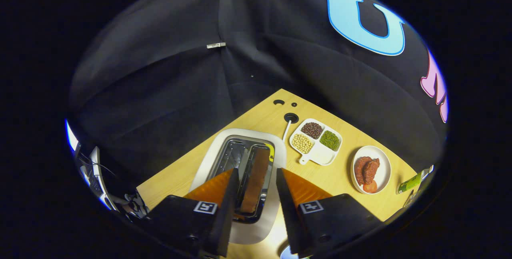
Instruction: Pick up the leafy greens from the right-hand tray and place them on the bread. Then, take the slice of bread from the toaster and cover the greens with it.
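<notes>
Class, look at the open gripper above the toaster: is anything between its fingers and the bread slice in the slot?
Nothing visible. The gripper is open, its fingers straddling the bread slice, which stands in the toaster slot, top edge exposed between them.

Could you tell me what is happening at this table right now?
A person is holding a handheld gripper above a white toaster on the wooden table. Its fingers are open, one on each side of the slice of bread standing in a toaster slot, not touching it. Beyond the toaster sit a divided dish of beans and a plate of meat and tomato.
</notes>
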